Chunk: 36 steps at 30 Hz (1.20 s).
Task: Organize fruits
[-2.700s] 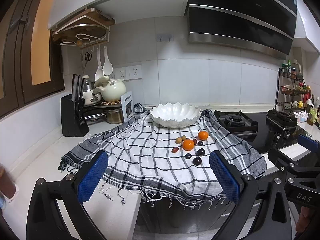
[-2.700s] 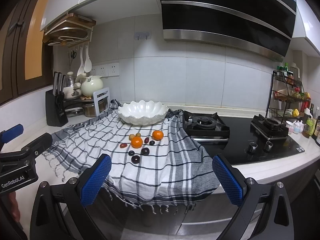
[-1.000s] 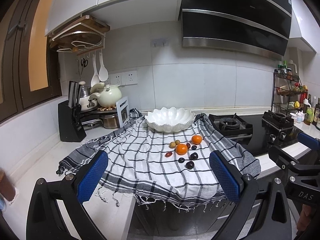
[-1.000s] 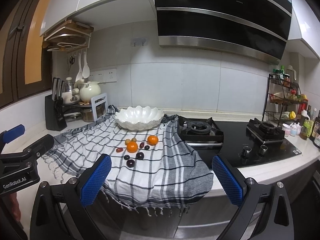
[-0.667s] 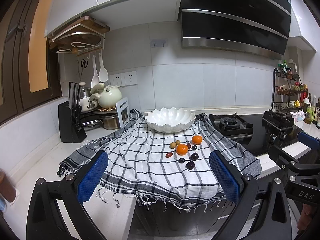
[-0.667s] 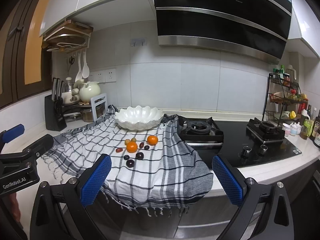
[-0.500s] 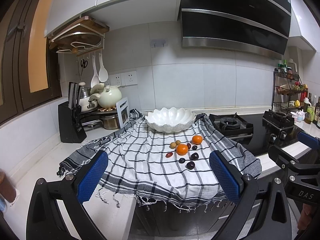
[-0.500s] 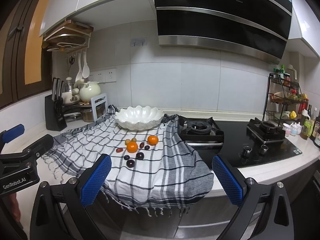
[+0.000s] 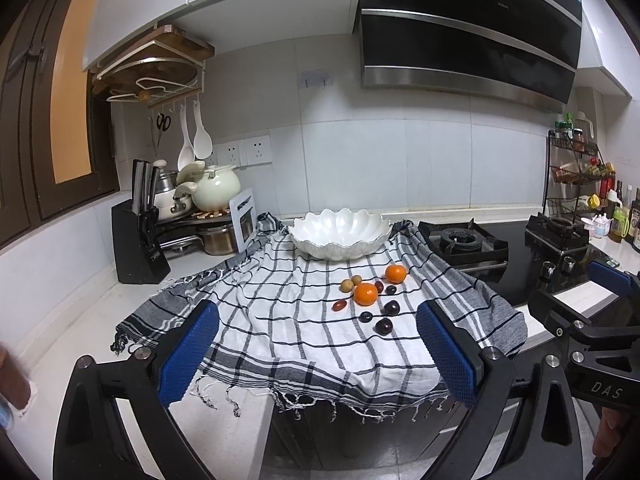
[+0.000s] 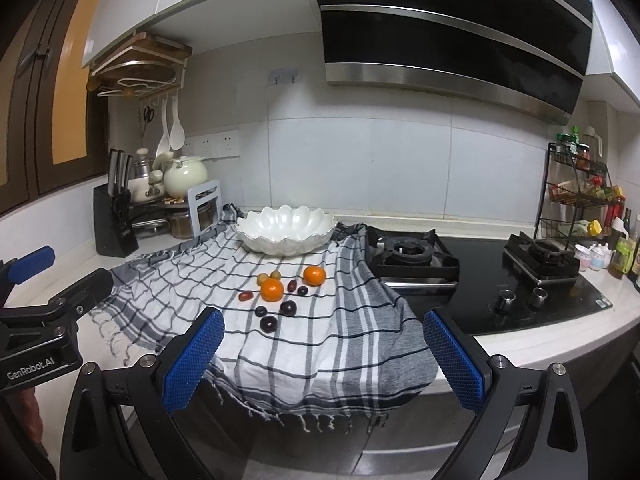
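Note:
Two oranges [image 9: 365, 293] [image 10: 272, 289] lie on a checked cloth [image 9: 280, 312] [image 10: 320, 340] among several small dark plums [image 9: 384, 326] [image 10: 268, 324] and two small brown fruits [image 9: 346, 285]. Behind them stands an empty white scalloped bowl [image 9: 340, 232] [image 10: 286, 229]. My left gripper [image 9: 318, 350] is open, held back from the counter's front edge, well short of the fruit. My right gripper [image 10: 322, 356] is open too, likewise in front of the counter. Nothing sits between either pair of blue pads.
A knife block [image 9: 138, 240] [image 10: 116, 224], pots and a cream kettle [image 9: 214, 192] stand at the back left. A black gas hob [image 9: 464, 240] [image 10: 408, 256] lies to the right, with a spice rack [image 10: 580, 196] beyond. The cloth's fringe hangs over the counter edge.
Both grippers pulled back slightly from the counter between 2.7 s and 1 s ago; since then almost nothing has moved. The fruit and bowl have stayed put.

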Each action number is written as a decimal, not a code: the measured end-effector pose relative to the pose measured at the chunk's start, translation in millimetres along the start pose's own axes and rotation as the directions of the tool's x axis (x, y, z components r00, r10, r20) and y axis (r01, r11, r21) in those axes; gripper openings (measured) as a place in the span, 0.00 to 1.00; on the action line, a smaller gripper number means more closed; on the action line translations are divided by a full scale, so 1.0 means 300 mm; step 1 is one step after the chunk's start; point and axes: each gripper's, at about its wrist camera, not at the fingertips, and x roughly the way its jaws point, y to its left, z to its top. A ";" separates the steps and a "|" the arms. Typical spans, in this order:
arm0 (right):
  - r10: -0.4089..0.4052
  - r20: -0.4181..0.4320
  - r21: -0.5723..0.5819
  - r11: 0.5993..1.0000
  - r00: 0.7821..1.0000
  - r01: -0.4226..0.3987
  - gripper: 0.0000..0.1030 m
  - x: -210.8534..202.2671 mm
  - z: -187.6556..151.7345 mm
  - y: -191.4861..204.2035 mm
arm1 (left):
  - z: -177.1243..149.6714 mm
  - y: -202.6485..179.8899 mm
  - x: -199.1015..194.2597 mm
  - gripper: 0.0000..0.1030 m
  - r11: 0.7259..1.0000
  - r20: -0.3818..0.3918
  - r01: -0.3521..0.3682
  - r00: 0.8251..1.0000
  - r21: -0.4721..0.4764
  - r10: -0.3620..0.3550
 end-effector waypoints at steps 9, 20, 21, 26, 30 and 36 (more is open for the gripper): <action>0.037 -0.049 -0.014 0.999 0.998 -0.037 0.90 0.118 0.002 0.055 | 0.005 0.045 0.123 0.86 1.000 -0.034 0.029 0.999 0.011 -0.029; 0.068 -0.150 -0.029 0.997 0.986 -0.073 0.75 0.363 0.025 0.117 | 0.046 0.060 0.386 0.74 0.994 -0.101 0.096 0.991 0.048 -0.090; 0.074 -0.160 -0.030 0.996 0.984 -0.080 0.74 0.389 0.027 0.123 | 0.048 0.060 0.405 0.72 0.994 -0.106 0.099 0.990 0.051 -0.093; 0.090 -0.203 -0.030 0.995 0.975 -0.098 0.67 0.501 0.025 0.148 | 0.050 0.062 0.518 0.67 0.990 -0.137 0.117 0.985 0.079 -0.106; 0.099 -0.246 -0.024 0.994 0.964 -0.108 0.63 0.589 0.011 0.171 | 0.034 0.066 0.608 0.59 0.985 -0.171 0.144 0.977 0.094 -0.127; 0.113 -0.306 -0.015 0.992 0.945 -0.123 0.57 0.703 -0.027 0.201 | -0.009 0.050 0.736 0.54 0.976 -0.224 0.182 0.963 0.117 -0.152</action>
